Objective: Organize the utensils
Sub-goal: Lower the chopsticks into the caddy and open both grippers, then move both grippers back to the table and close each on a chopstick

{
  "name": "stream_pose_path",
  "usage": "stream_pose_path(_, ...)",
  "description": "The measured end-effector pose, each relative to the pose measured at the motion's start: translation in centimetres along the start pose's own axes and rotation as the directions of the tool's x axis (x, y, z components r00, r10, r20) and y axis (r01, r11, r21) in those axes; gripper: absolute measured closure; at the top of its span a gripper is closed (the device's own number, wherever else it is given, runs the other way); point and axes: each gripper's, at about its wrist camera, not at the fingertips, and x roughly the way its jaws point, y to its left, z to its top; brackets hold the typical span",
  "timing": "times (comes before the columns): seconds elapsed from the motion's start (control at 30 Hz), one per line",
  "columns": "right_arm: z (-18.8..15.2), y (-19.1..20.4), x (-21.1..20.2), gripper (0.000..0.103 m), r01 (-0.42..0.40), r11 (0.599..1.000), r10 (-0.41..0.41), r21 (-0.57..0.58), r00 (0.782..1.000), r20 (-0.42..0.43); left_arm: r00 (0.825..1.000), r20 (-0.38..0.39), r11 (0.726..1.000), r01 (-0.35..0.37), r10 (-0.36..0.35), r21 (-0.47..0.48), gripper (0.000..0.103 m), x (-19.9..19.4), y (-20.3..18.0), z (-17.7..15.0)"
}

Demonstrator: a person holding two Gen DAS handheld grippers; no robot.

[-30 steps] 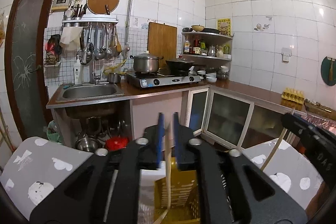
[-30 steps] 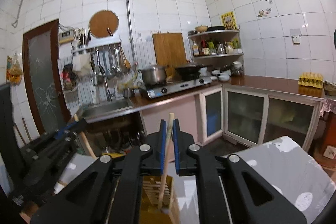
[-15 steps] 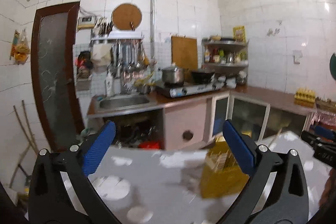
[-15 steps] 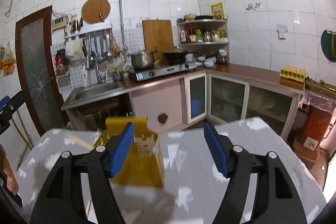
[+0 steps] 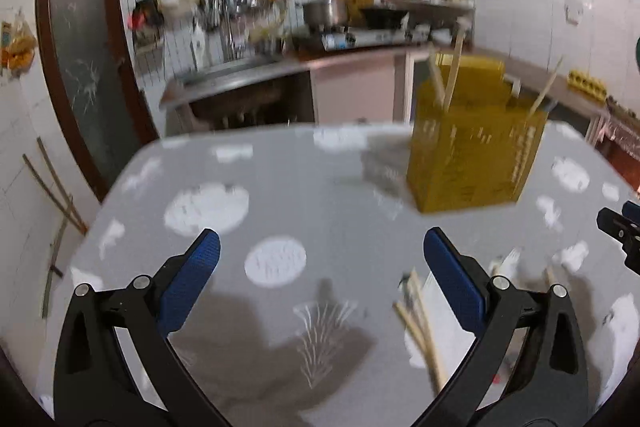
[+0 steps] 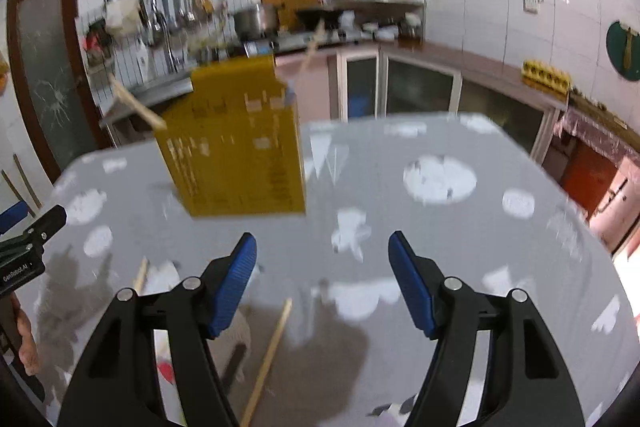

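even indoor light, heavy motion blur, fisheye-bent edges, soft shadows on the table (image 5: 280, 187).

Left gripper (image 5: 320, 259): fingers spread wide, nothing between them, tilted downward.
Right gripper (image 6: 322, 257): fingers parted, less wide, empty, tilted downward.
Jaw motion: both sets opened within the last second.
Hand (image 6: 24, 343): partly visible behind left gripper.

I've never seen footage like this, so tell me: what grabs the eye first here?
Probably the yellow slotted basket standing on the grey table with its white blotches, a few chopsticks poking out of its top. Nearer the camera, more loose chopsticks lie flat on the cloth. The blue-padded left gripper and right gripper frame each view, both open and empty.
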Motion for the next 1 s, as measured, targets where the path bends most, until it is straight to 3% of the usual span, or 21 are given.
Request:
stream_pose_path(0.1,-1.8,0.1,2.2,0.036,0.014,1.0,-0.012,0.027,0.997,-0.076,0.999,-0.053,1.0,-0.005,0.005,-0.007,0.005,1.4,-0.2,-1.5)
stream_pose_path(0.23,-2.7,0.7,4.0,0.05,0.013,0.999,-0.007,0.046,0.99,-0.139,0.994,-0.109,1.0,-0.01,0.011,0.009,0.005,2.6,-1.1,-2.5)
stream_pose_path(0.37,-3.4,1.3,5.5,0.059,0.01,0.998,0.003,0.063,0.981,-0.193,0.987,-0.159,0.999,0.028,-0.033,-0.035,0.005,3.6,-1.2,-2.7)
stream_pose_path(0.53,-3.8,1.9,6.5,0.071,0.028,0.998,-0.014,0.059,0.977,-0.213,0.976,-0.205,0.996,0.063,-0.075,-0.064,0.005,4.5,-1.8,-3.0)
stream_pose_path(0.67,-3.7,1.8,6.8,0.088,0.005,0.997,0.01,0.074,0.979,-0.203,0.974,-0.209,0.996,0.074,-0.083,-0.052,0.005,4.7,-2.9,-3.3)
stream_pose_path(0.73,-3.6,1.8,6.8,0.093,-0.004,0.997,0.019,0.073,0.98,-0.199,0.972,-0.217,0.996,0.075,-0.084,-0.049,0.01,4.9,-3.4,-3.4)
stream_pose_path(0.77,-3.6,1.9,6.8,0.093,-0.006,0.998,0.02,0.068,0.98,-0.197,0.971,-0.224,0.996,0.077,-0.087,-0.051,0.011,5.1,-3.6,-3.4)
stream_pose_path(0.9,-3.5,1.7,6.8,0.094,-0.017,0.998,0.03,0.068,0.98,-0.195,0.956,-0.265,0.992,0.115,-0.125,-0.055,0.033,5.7,-4.3,-3.6)
stream_pose_path(1.0,-3.4,1.7,6.9,0.094,-0.022,0.997,0.035,0.07,0.98,-0.195,0.952,-0.279,0.992,0.119,-0.129,-0.052,0.04,6.0,-4.8,-3.8)
